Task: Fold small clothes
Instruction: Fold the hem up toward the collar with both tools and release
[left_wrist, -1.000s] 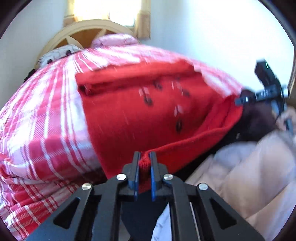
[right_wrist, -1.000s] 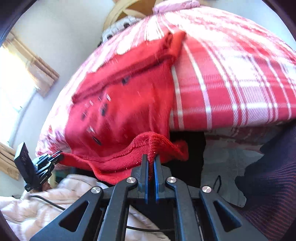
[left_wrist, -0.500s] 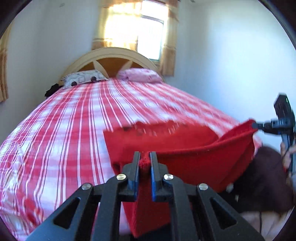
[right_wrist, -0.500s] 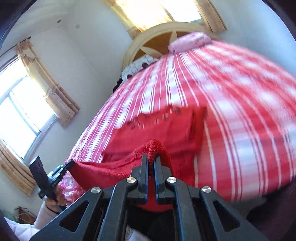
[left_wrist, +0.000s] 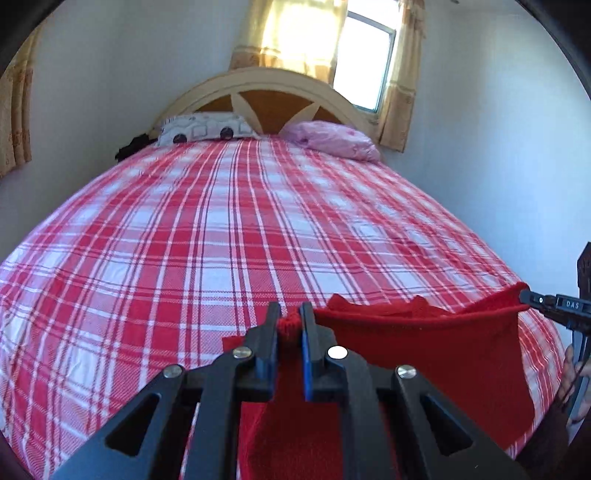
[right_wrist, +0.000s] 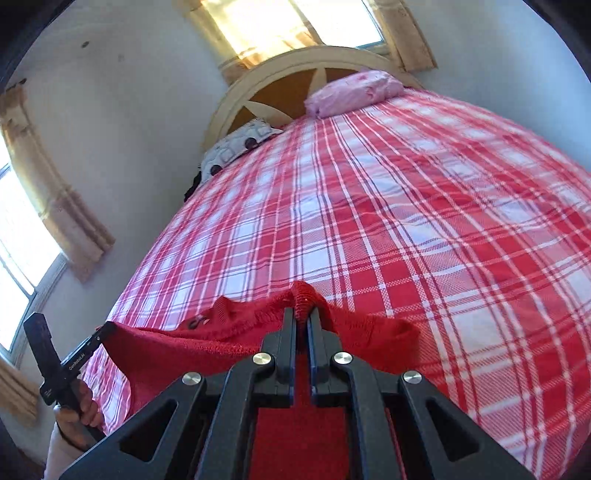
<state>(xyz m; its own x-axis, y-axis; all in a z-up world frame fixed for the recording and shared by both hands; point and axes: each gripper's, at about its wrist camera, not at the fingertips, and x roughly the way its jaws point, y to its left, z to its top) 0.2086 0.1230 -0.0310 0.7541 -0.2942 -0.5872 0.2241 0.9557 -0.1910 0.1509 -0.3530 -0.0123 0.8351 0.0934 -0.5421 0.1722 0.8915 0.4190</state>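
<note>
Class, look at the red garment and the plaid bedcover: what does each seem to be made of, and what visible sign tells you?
Red garment: probably knitted wool or acrylic; matte, looped stitches and a ribbed edge show. Plaid bedcover: likely woven cotton, flat and matte, with visible weave grain.

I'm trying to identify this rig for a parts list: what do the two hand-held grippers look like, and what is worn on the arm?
Each hand-held gripper, left and right, is matte black with cut-out linkage arms and round silver pivot screws; the fingers have blue inner pads. White lettering runs along the side of each. A thin dark cable hangs by the right handle. A pale sleeve shows below the left hand.
</note>
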